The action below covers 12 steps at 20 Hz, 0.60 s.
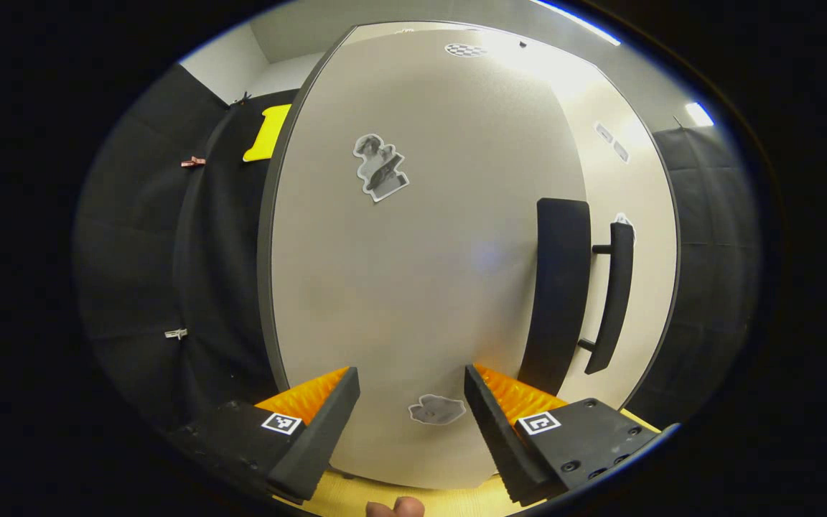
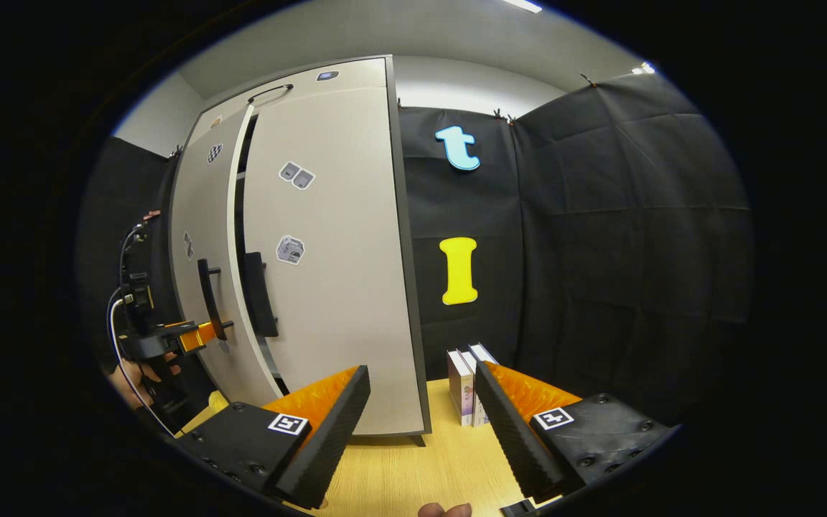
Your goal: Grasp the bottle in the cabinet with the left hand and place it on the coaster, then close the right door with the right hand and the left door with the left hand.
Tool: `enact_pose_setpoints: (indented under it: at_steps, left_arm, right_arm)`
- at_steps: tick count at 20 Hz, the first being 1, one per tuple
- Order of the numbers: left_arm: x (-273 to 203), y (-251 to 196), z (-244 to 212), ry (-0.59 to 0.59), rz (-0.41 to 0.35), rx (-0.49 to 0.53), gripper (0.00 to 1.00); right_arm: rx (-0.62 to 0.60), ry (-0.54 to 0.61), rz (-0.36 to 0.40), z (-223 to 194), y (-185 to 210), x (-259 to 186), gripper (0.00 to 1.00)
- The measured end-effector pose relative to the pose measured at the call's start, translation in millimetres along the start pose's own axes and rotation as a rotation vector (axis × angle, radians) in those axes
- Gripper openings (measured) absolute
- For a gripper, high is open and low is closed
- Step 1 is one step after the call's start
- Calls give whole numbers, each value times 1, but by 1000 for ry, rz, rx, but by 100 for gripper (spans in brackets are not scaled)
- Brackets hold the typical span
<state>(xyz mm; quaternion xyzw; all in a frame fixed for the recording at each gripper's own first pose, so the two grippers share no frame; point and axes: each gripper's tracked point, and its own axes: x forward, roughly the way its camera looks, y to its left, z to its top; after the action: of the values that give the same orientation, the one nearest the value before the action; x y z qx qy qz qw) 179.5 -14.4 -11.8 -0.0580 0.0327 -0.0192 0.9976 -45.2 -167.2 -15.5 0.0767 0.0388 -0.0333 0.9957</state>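
My left gripper (image 1: 410, 409) is open, its fingers close up against the beige left cabinet door (image 1: 421, 273), which carries a few stickers. To the right of it are two black handles, a wide one (image 1: 561, 287) and a bar handle (image 1: 614, 294). In the right gripper view the cabinet stands at the left with its left door (image 2: 202, 215) slightly ajar, a dark gap (image 2: 240, 215) beside the right door (image 2: 327, 273). The left gripper (image 2: 194, 336), held by a hand (image 2: 133, 380), touches the left door low down by its handle (image 2: 205, 298). My right gripper (image 2: 421, 416) is open and holds nothing.
The cabinet rests on a wooden table (image 2: 413, 474). A few books (image 2: 467, 388) stand upright just right of the cabinet, close to my right gripper's fingers. Black cloth walls close in the booth behind and to the right.
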Motion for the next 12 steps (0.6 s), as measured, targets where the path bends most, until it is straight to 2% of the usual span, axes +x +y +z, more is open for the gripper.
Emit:
enact_pose_setpoints:
  at_steps: [2, 6, 7, 11, 12]
  left_arm:
    - [-12, -4, 7, -21, -19, -9, 95]
    - [-44, -5, 21, -41, -32, 78, 94]
    - [-54, -5, 22, -43, -35, 92, 92]
    - [-96, 4, 28, -50, -27, 119, 96]
    - [-105, 7, 29, -48, -23, 120, 93]
  right_arm:
    - [7, -4, 11, 2, 4, -1, 98]
    - [17, -20, 44, 7, 18, -4, 98]
    - [19, -23, 56, 8, 23, -6, 98]
    - [19, -37, 99, 13, 42, -16, 98]
    - [17, -40, 109, 15, 46, -19, 98]
